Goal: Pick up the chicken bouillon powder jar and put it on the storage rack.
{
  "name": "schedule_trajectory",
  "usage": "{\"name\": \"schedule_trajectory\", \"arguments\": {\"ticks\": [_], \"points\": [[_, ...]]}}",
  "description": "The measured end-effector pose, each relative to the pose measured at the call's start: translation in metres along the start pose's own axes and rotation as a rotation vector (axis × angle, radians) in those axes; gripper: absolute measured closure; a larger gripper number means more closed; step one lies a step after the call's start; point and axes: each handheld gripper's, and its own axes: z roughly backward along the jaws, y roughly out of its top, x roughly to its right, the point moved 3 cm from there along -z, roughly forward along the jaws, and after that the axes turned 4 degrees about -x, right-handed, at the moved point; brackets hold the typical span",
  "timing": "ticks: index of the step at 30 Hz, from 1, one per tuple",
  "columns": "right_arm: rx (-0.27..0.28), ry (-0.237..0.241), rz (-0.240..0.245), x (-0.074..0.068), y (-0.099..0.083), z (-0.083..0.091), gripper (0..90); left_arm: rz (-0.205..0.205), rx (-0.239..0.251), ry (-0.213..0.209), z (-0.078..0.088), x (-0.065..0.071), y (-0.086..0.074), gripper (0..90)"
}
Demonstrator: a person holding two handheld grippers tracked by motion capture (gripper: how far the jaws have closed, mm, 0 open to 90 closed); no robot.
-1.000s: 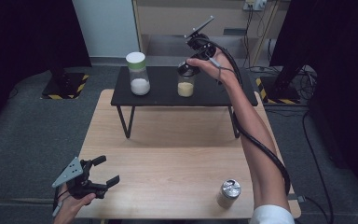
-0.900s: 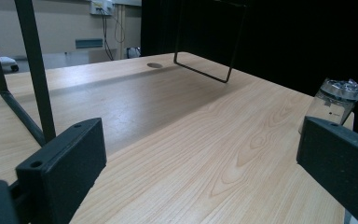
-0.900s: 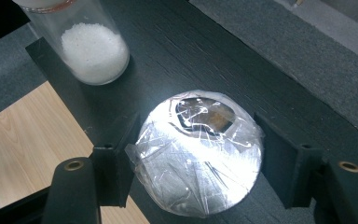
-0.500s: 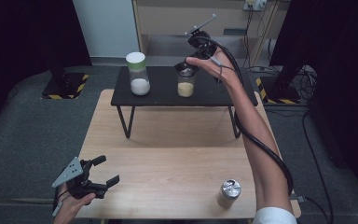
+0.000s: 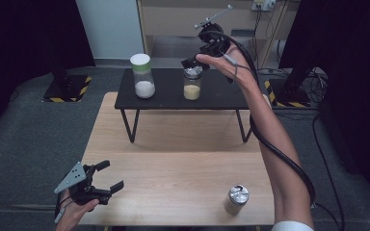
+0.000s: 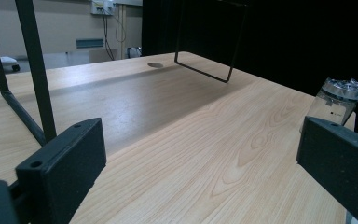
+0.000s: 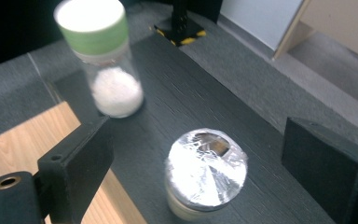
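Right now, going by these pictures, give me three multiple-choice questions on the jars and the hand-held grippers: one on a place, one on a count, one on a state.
1. Where does the green-lidded jar stand?
A. on the black shelf
B. on the wooden table
C. on the floor

2. How many foil-topped jars are there?
A. one
B. two
C. four

3. How are the jaws of the right hand-held gripper above the yellow-filled jar?
A. clamped on its top
B. open, clear of it
C. shut beside it

Answers: 1 A, it stands on the shelf left of the yellow-filled jar. 2 B, one on the shelf, another jar on the table. 3 B, the right gripper view shows both jaws apart from the foil top.
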Motion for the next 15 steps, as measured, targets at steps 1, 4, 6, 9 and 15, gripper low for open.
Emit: {"name": "schedule_trajectory", "arguments": {"ticks": [1, 4, 6, 9, 15], "points": [[0.008, 0.003, 0.000, -0.001, -0.002, 0.003, 10.1, 0.000, 0.000, 0.000, 0.000, 0.000, 0.000, 0.0], [0.018, -0.014, 0.013, -0.007, -0.007, 0.010, 10.1, -0.001, -0.001, 0.000, 0.000, 0.000, 0.000, 0.0], [0.041, -0.018, 0.017, -0.010, -0.014, 0.016, 10.0, -0.003, -0.002, 0.000, 0.000, 0.000, 0.000, 0.0], [0.090, -0.011, 0.015, -0.011, -0.026, 0.024, 9.2, -0.003, -0.004, 0.002, 0.000, 0.000, 0.000, 0.0], [0.119, -0.020, 0.031, -0.018, -0.047, 0.038, 8.7, -0.006, -0.007, 0.001, 0.000, 0.001, 0.001, 0.0]]}}
